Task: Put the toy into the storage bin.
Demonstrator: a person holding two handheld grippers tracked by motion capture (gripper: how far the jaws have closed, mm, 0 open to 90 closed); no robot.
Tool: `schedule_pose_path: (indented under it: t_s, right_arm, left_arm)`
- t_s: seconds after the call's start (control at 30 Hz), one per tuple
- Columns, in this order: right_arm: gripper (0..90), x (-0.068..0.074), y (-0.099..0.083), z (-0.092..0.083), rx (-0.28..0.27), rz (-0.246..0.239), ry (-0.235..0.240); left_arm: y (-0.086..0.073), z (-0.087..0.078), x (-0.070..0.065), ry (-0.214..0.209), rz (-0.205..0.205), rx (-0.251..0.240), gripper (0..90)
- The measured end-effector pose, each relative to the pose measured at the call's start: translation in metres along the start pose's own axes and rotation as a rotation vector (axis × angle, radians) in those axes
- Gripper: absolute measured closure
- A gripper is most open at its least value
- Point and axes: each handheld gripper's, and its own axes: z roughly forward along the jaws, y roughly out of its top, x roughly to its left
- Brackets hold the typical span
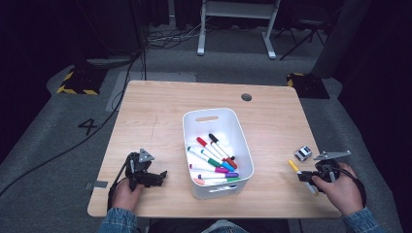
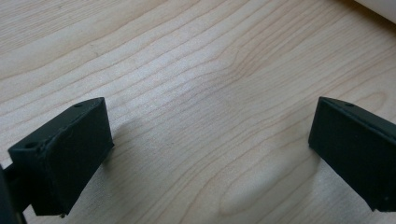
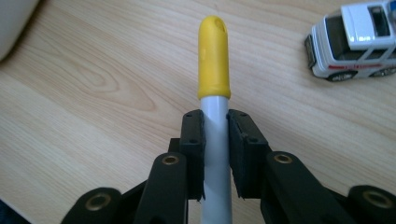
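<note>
Overhead, a wooden table (image 1: 160, 116) holds a white bin (image 1: 194, 124) of coloured markers (image 1: 214, 158) at its centre. The left gripper (image 1: 158, 177) rests on the table to the left of the bin, held in the person's left hand (image 1: 127, 193). At the right edge, the right gripper (image 1: 302, 175) clamps a yellow-capped marker (image 1: 294, 166), with a small toy car (image 1: 302, 153) just beyond it.

Next, the left gripper view shows its two black jaws spread wide over bare wood, nothing between them.

Finally, the right gripper view shows its jaws closed tight on the marker's grey barrel, the yellow cap (image 3: 214, 56) pointing away, the toy car (image 3: 357, 39) near the upper right.
</note>
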Motion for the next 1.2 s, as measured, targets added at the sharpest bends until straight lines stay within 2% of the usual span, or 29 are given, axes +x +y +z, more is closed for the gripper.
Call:
schedule_pose_path:
  t_s: [0.2,0.47,0.87,1.2]
  right_arm:
    - [77.3,0.007,0.013,-0.013,-0.04,-0.018,0.047]
    - [77.3,0.02,0.031,-0.026,-0.086,-0.052,0.082]
    - [77.3,0.034,0.054,-0.04,-0.111,-0.093,0.119]
    - [77.3,0.052,0.074,-0.046,-0.12,-0.144,0.151]
  left_arm:
    - [0.0,0.0,0.0,0.0,0.0,0.0,0.0]
    - [0.0,0.0,0.0,0.0,0.0,0.0,0.0]
    - [0.0,0.0,0.0,0.0,0.0,0.0,0.0]
    - [0.0,0.0,0.0,0.002,0.0,-0.003,0.0]
